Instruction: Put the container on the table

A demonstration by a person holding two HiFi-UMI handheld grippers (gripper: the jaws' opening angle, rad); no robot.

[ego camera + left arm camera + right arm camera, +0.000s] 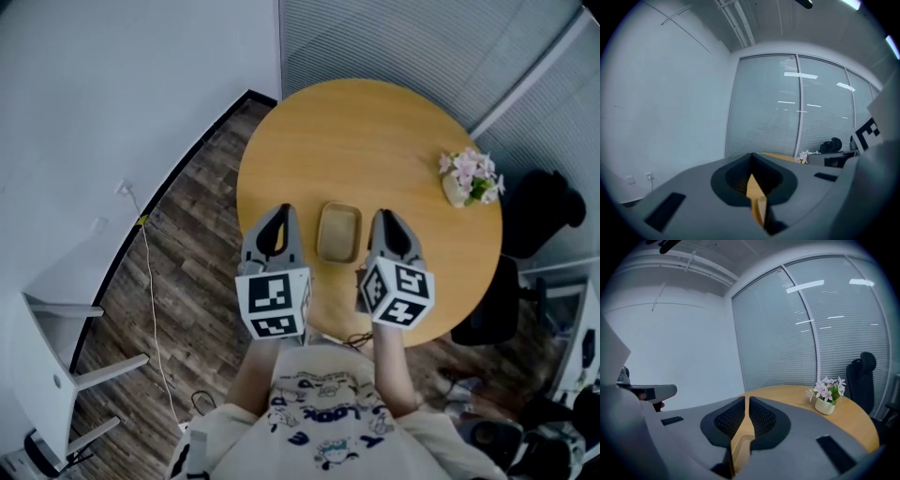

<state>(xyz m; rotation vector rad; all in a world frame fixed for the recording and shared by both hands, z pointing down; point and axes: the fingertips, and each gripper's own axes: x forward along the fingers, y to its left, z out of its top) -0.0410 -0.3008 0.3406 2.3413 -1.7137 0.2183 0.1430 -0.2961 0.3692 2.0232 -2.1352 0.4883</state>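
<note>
**Item 1, nearest.** Left gripper (281,217) and right gripper (386,217), held side by side above the near edge of the table (375,131). In each gripper view the jaws are drawn together to a thin slit. The tan we see through it we take for tabletop, not a clamped object. We judge both empty. We read the matched, level pose on either side of Item 2 as suited to two-sided handling of a wide, shallow thing.

**Item 2.** Container (339,232), a shallow tan rectangular tray with rounded corners. It lies flat on the table, open side up, between the two grippers and apart from both. Its long axis runs away from the person toward the table's centre, with one short end toward us and one pointing outward. By its lie we judge the placing done.

**Item 3.** Flower pot (466,180), upright, well apart at the table's right rim.

**Item 4, farthest.** Dark office chair (544,211), then window blinds (422,47).
</note>
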